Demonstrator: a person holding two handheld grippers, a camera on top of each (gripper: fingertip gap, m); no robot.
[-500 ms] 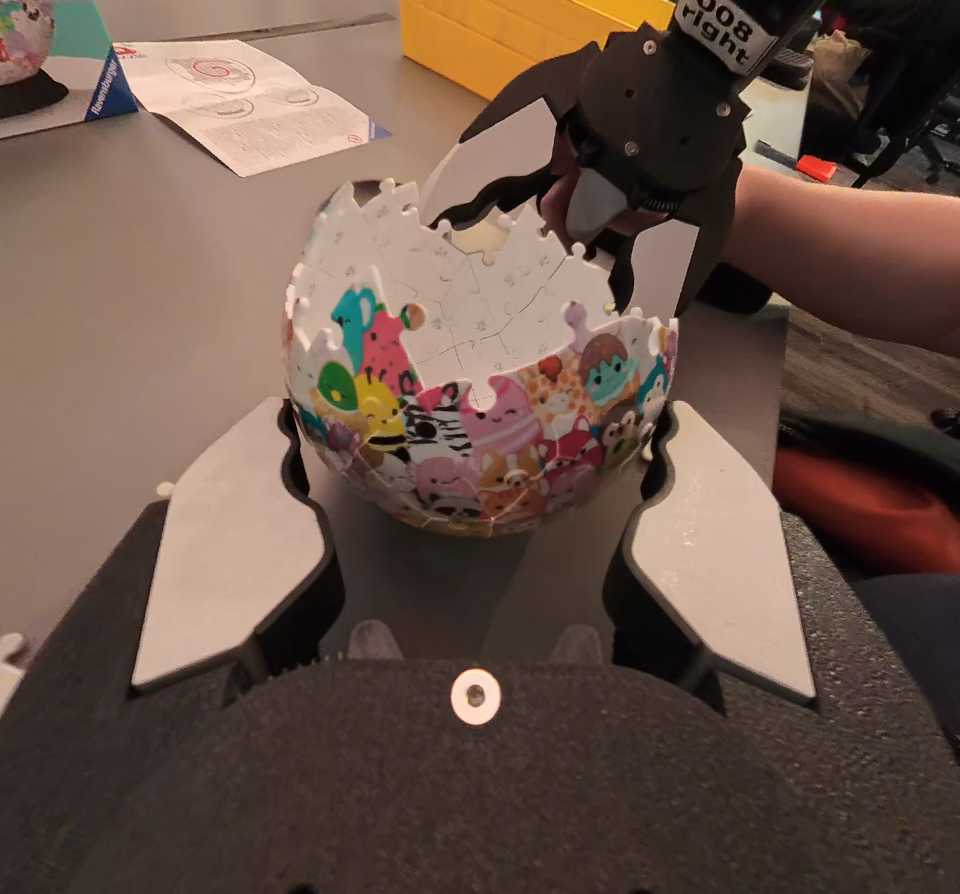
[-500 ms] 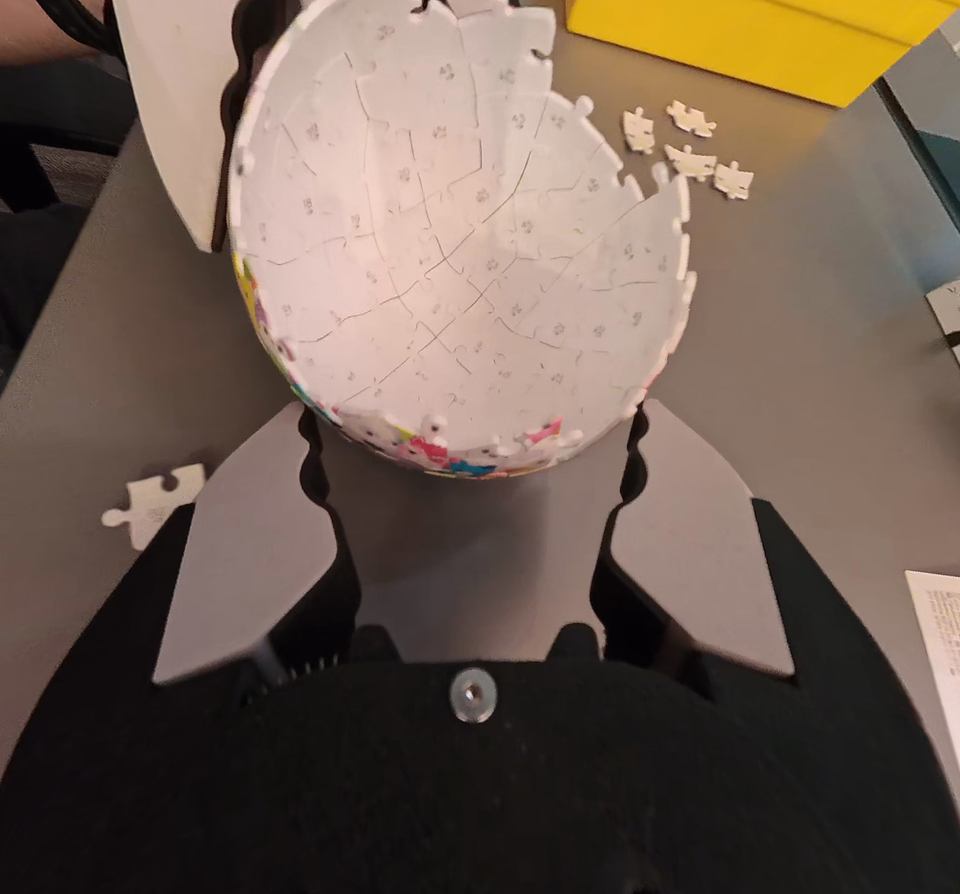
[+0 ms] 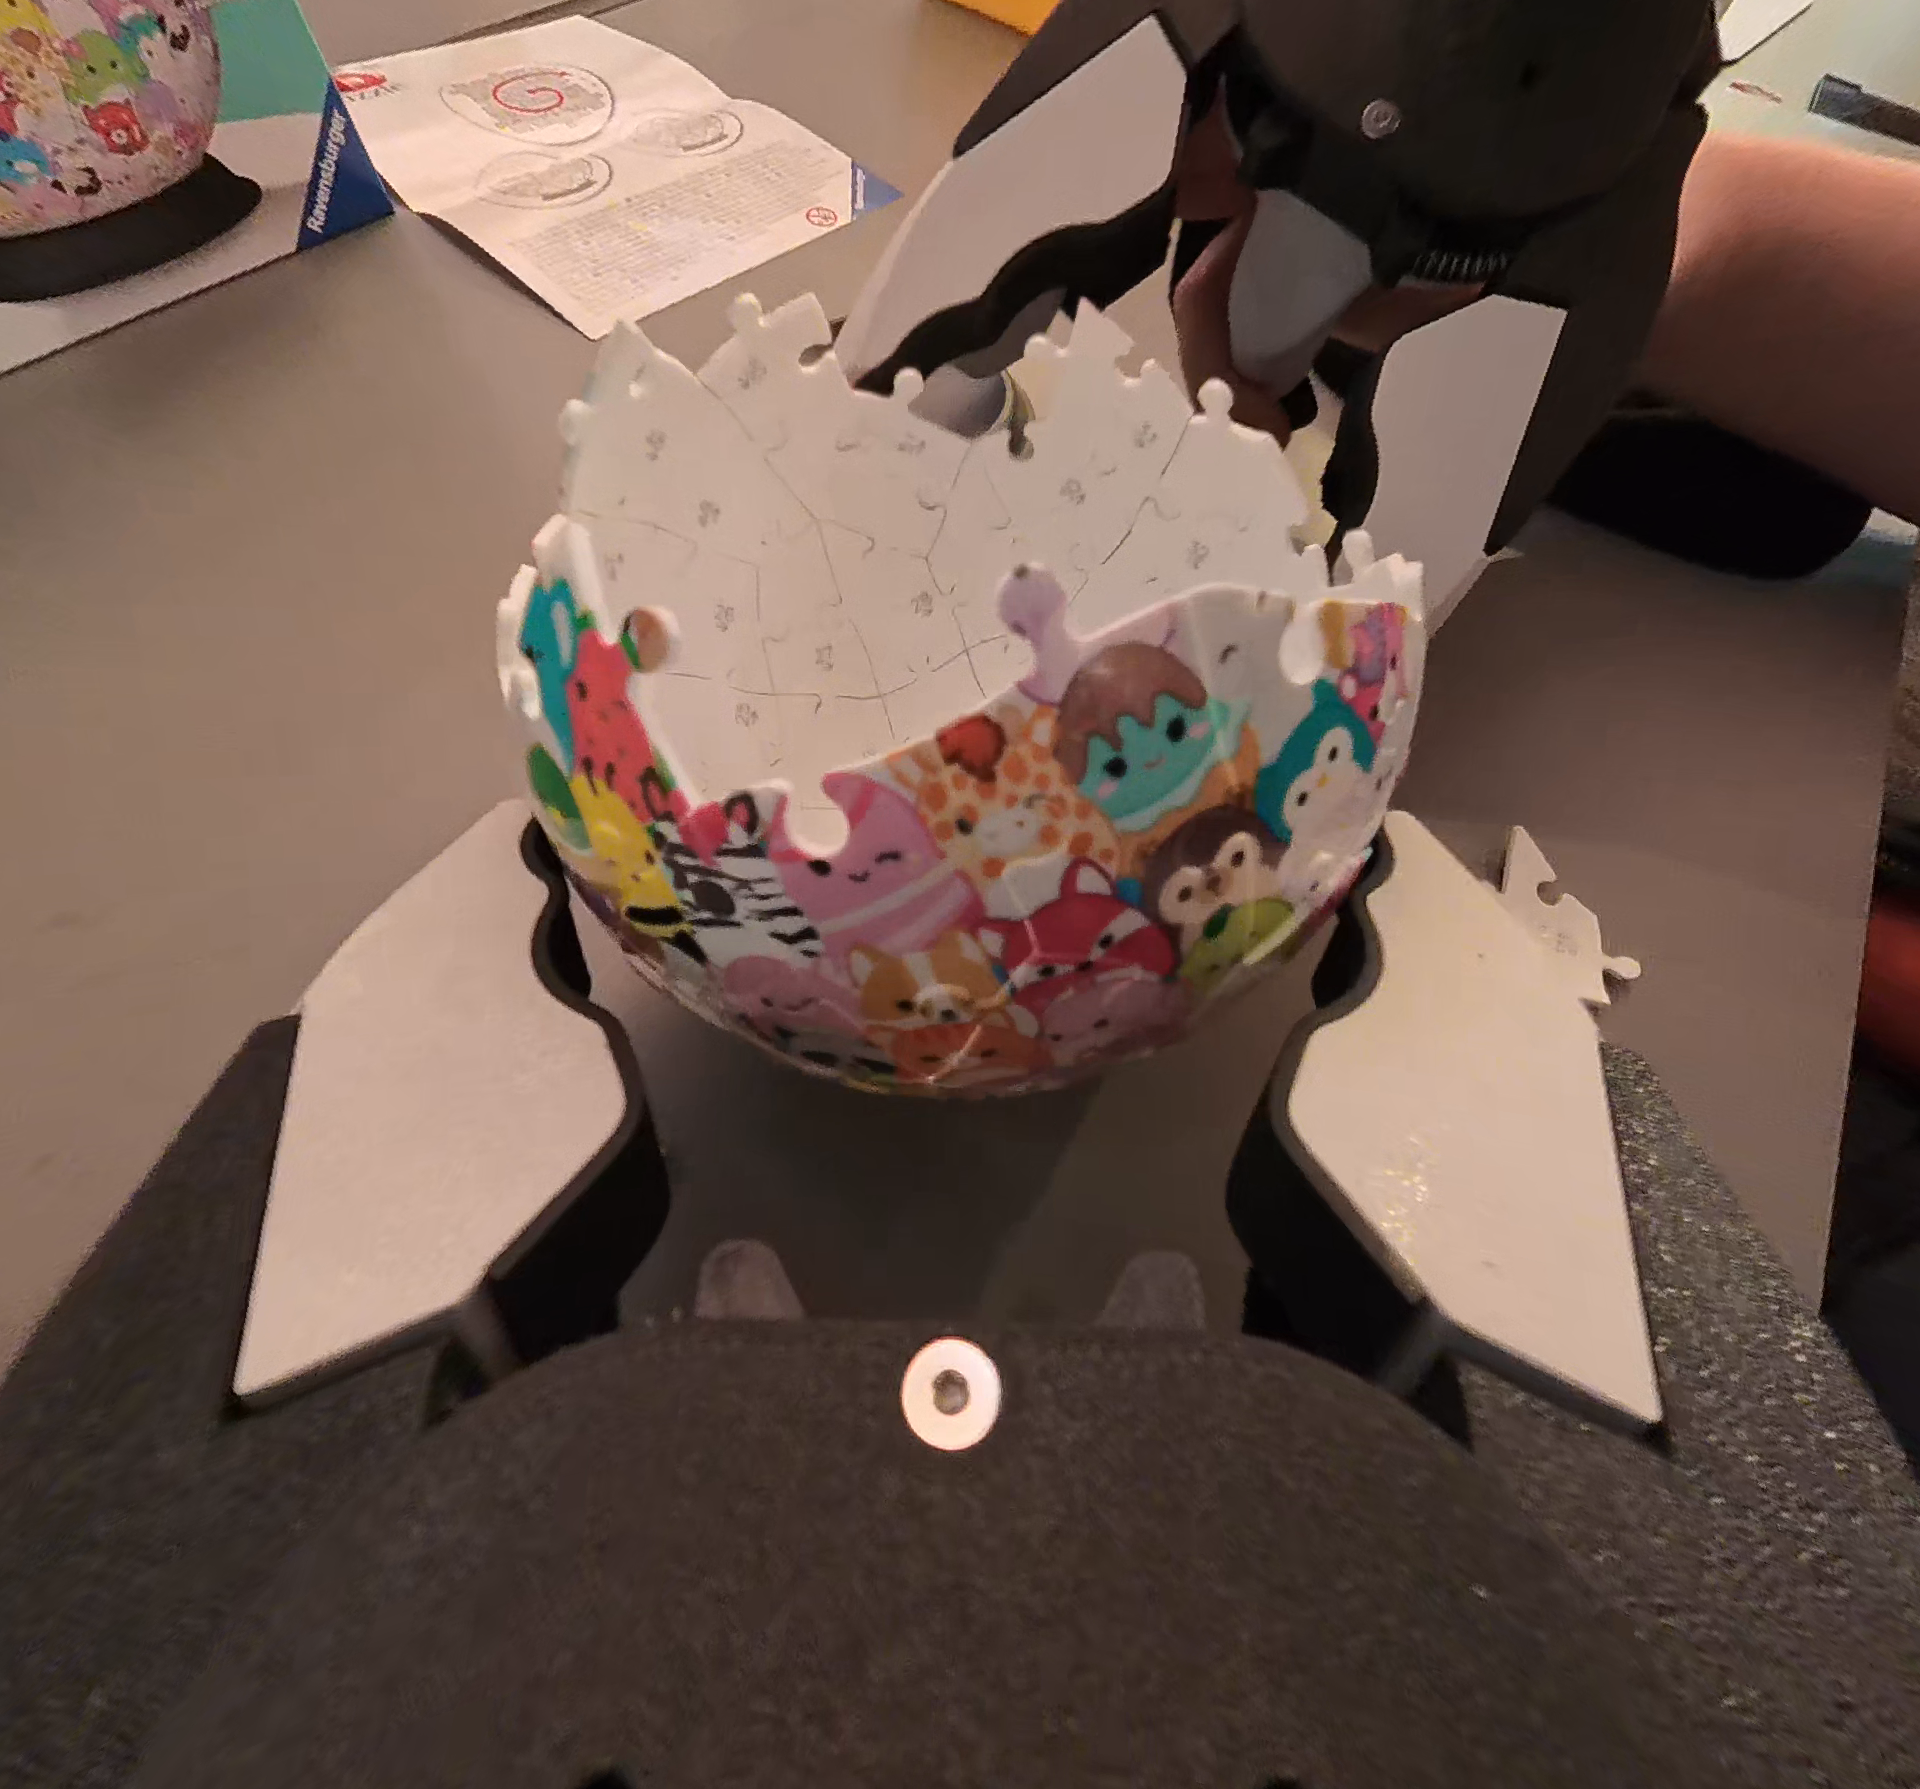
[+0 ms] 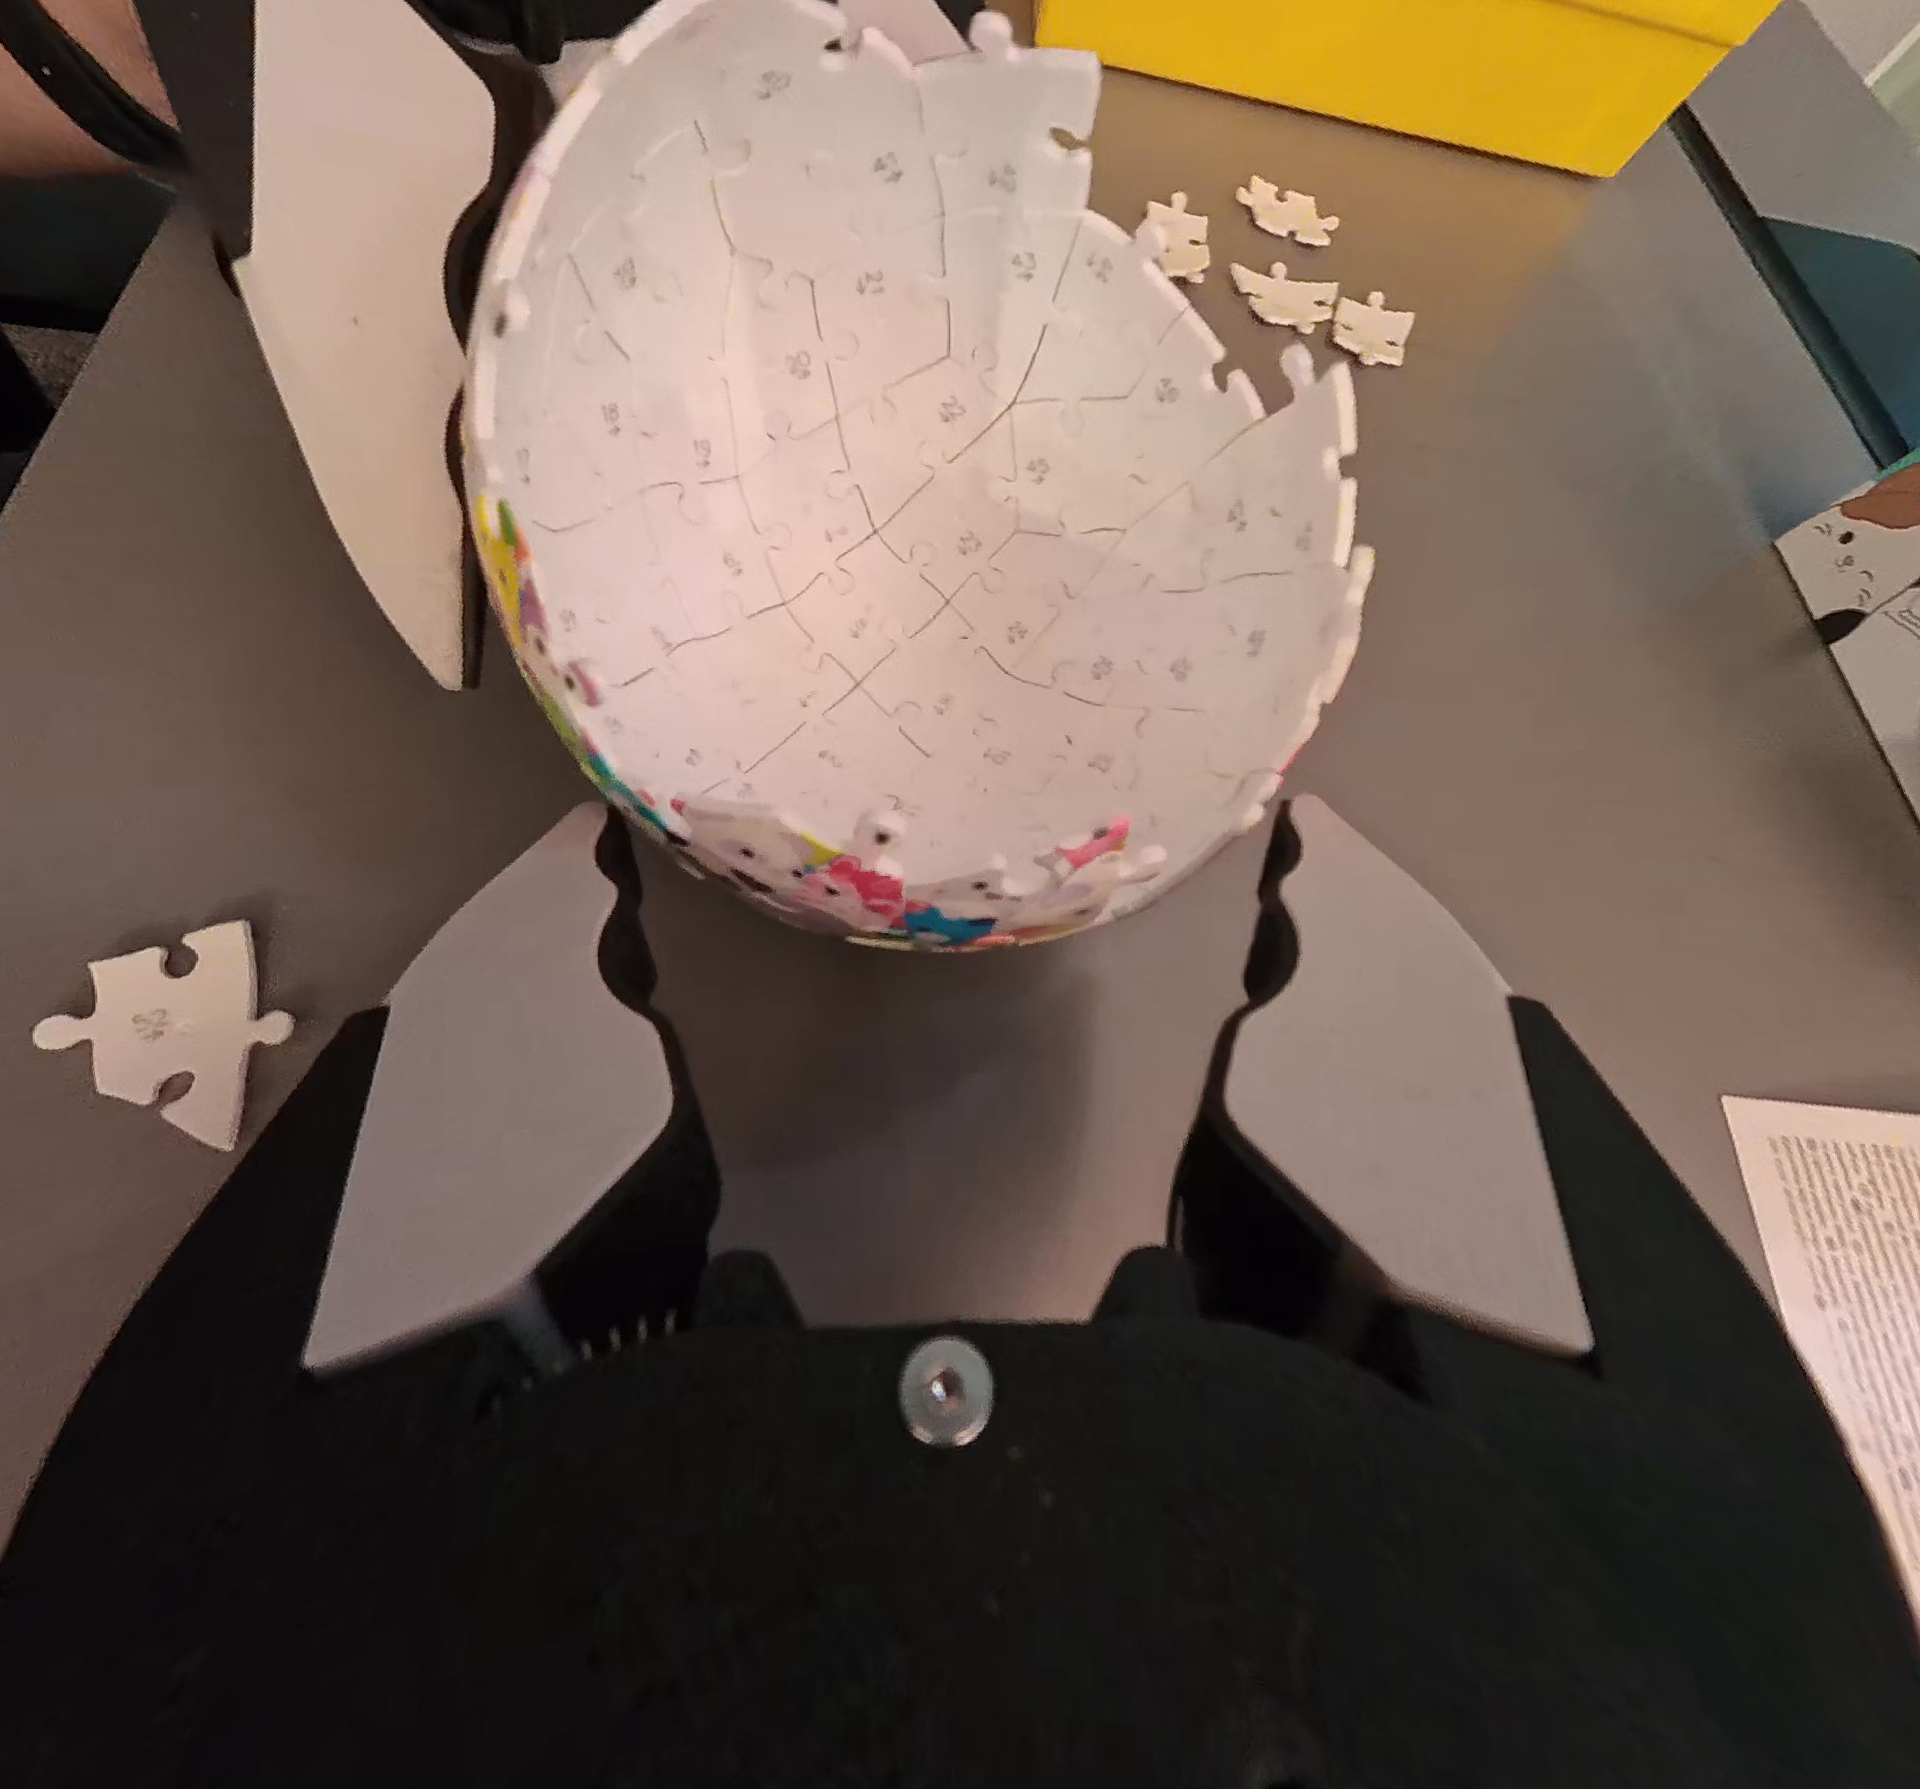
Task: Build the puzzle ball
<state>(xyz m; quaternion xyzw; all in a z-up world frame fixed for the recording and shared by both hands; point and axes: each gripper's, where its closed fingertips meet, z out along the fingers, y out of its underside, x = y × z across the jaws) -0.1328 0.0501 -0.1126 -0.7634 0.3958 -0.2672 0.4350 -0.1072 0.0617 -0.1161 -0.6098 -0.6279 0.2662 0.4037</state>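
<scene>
- We see the half-built puzzle ball, a bowl-shaped shell of bright cartoon-animal pieces with white insides, sitting on the grey tabletop near one edge, its opening tipped toward the right wrist camera.
- Our left gripper brackets the shell low down, grey fingers spread at both flanks; likely steadying it, though we cannot tell whether it presses.
- Our right gripper hovers at the near rim, jaws released, holding nothing, angled down into the bowl.
- One loose white puzzle piece lies beside the right gripper; four small white pieces wait before the yellow box.
</scene>
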